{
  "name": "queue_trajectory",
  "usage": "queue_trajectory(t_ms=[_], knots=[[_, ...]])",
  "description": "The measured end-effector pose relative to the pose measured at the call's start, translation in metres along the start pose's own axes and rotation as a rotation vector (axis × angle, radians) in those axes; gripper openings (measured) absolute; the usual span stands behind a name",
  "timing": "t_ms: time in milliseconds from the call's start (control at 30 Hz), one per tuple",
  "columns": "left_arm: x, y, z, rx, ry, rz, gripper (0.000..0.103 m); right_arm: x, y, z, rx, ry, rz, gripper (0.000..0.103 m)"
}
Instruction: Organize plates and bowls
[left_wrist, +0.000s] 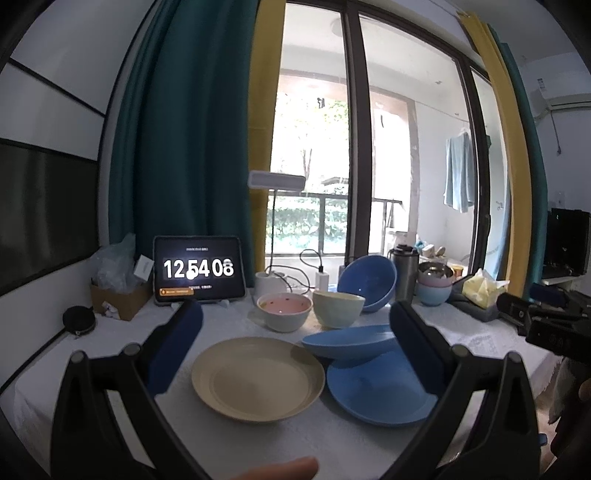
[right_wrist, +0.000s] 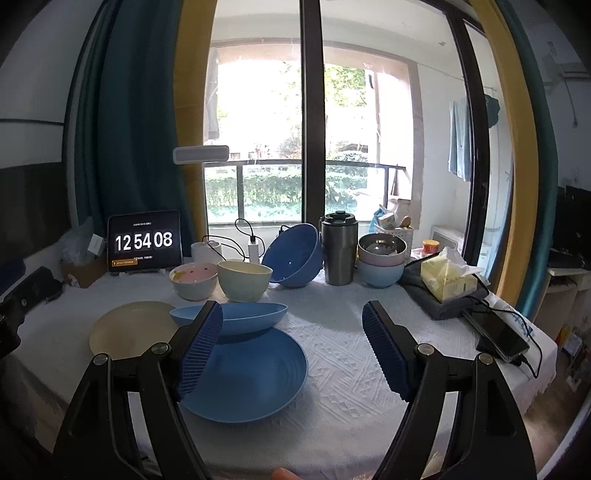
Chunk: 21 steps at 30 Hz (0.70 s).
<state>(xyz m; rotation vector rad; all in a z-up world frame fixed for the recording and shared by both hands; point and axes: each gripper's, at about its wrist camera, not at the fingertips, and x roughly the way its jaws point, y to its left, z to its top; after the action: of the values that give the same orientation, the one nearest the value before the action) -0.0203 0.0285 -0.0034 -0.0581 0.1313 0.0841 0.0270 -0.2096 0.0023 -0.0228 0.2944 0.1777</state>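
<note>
The blue plate (right_wrist: 243, 373) lies flat near the front of the table (right_wrist: 340, 354), and a blue dish (right_wrist: 229, 317) sits tilted on its far rim, mouth up, long axis running left to right across my view. Just left lies the cream plate (left_wrist: 258, 378), flat and apart from the blue one. Behind them stand a pink bowl (left_wrist: 284, 311) and a cream bowl (left_wrist: 338, 308), upright and side by side, and a big blue bowl (right_wrist: 293, 254) tipped on its side, mouth facing left. I judge that sorting has barely started: nothing is held. My left gripper (left_wrist: 295, 332) hangs spread wide over the cream plate; my right gripper (right_wrist: 291, 343) is likewise spread, empty, its left finger in front of the dish. Next I'd pinch the dish's rim and lift it clear.
</note>
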Motion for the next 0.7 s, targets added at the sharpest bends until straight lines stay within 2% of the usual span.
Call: queue_trajectory(t_ms=[700], knots=[[-0.0019,0.0059,-0.0040,-0.027,-0.006,0.011,0.102,0.0012,0.0047,-0.0003,-0.010,0.003,0.004,0.081]])
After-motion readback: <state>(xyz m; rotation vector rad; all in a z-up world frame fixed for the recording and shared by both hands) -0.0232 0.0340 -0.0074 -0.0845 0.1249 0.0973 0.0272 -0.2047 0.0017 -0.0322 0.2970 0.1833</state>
